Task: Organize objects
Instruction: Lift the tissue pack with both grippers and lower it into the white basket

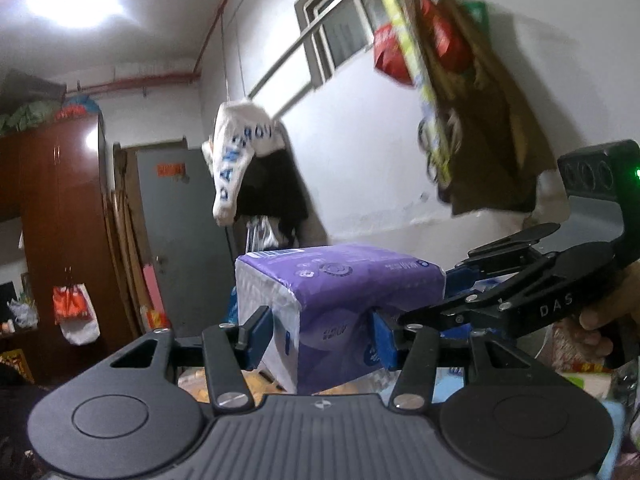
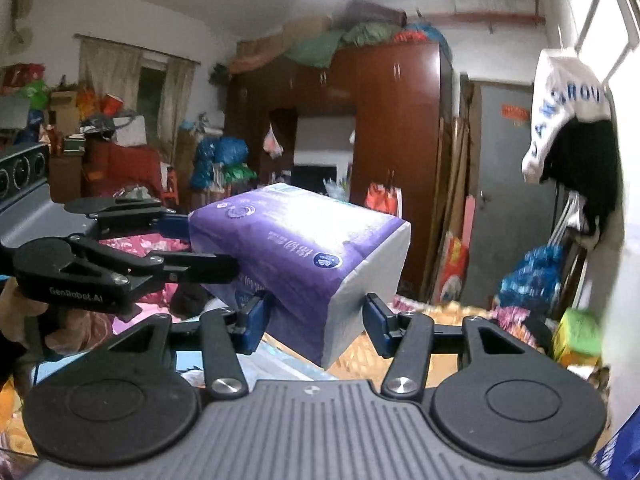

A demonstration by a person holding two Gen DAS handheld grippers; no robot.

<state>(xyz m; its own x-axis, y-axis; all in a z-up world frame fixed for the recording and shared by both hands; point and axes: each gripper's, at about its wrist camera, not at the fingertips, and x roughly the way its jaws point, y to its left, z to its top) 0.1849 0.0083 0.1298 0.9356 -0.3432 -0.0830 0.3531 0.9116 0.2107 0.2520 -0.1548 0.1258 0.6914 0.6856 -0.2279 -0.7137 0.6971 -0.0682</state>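
A purple and white pack of tissues (image 1: 336, 304) is held up in the air between both grippers. My left gripper (image 1: 320, 336) is shut on one end of the pack, its blue pads pressing its sides. My right gripper (image 2: 316, 320) is shut on the other end of the pack (image 2: 304, 248). The right gripper (image 1: 520, 292) shows in the left wrist view, coming in from the right. The left gripper (image 2: 132, 252) shows in the right wrist view, coming in from the left. A hand holds each gripper.
A white garment with blue letters (image 1: 240, 156) hangs on a line over dark clothes. A brown wardrobe (image 2: 384, 152) and a grey door (image 1: 180, 232) stand behind. Bags hang at the window (image 1: 440, 60). Cluttered bags and boxes (image 2: 100, 128) fill the room; a bed surface lies below.
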